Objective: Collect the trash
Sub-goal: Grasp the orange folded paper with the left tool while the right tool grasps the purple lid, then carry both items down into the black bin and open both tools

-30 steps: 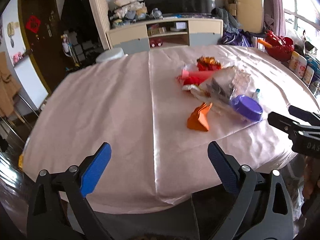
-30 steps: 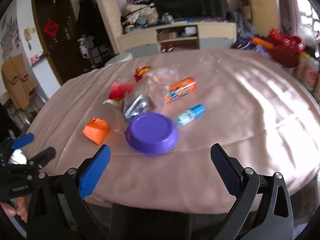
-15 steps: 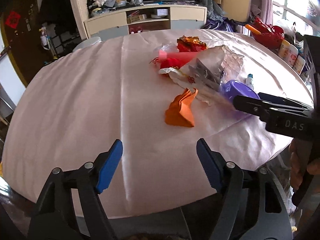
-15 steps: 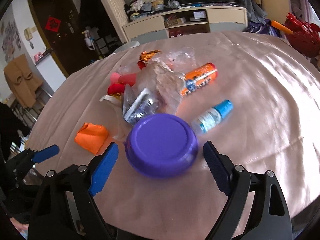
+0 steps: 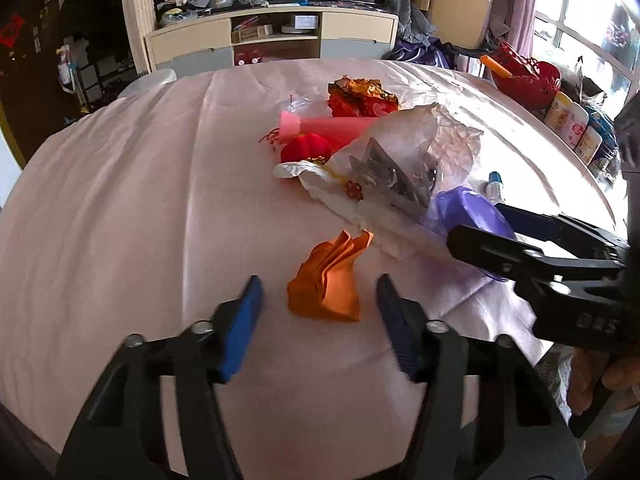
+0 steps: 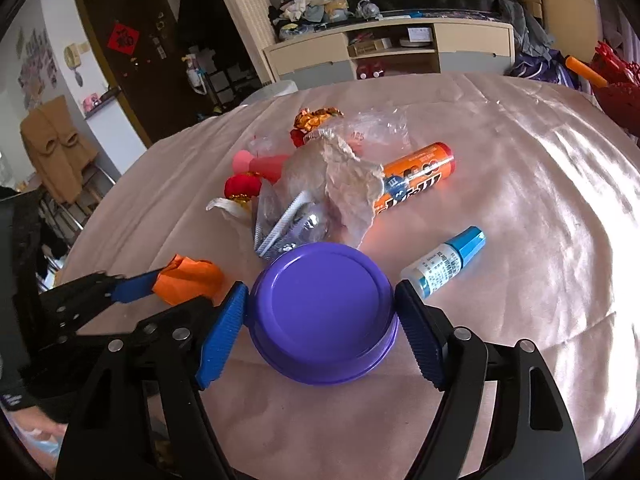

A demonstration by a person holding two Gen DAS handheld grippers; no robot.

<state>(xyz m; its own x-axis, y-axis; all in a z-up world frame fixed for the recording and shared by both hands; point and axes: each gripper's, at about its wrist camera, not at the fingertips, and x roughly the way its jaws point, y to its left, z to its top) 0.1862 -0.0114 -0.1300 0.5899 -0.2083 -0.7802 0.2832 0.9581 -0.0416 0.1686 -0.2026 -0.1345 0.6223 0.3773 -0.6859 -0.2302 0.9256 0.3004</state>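
A crumpled orange paper (image 5: 326,280) lies on the pink tablecloth between the open fingers of my left gripper (image 5: 318,312); it also shows in the right wrist view (image 6: 192,282). My right gripper (image 6: 320,326) is open with its pads at either side of an upturned purple bowl (image 6: 324,314), also seen in the left wrist view (image 5: 468,210). Behind them lies a heap of trash: a crinkled clear bag with foil packets (image 6: 320,196), a red ornament (image 6: 242,186), a pink cone (image 5: 320,126) and a gold-red wrapper (image 5: 362,98).
An orange candy tube (image 6: 416,184) and a small blue-capped bottle (image 6: 444,264) lie right of the heap. The round table's near edge (image 5: 280,448) is close below the grippers. A red basket (image 5: 524,80) and jars (image 5: 576,128) stand at the far right.
Both grippers moved forward over the table. The left now straddles the orange paper with narrower jaws. The right now straddles the purple bowl.
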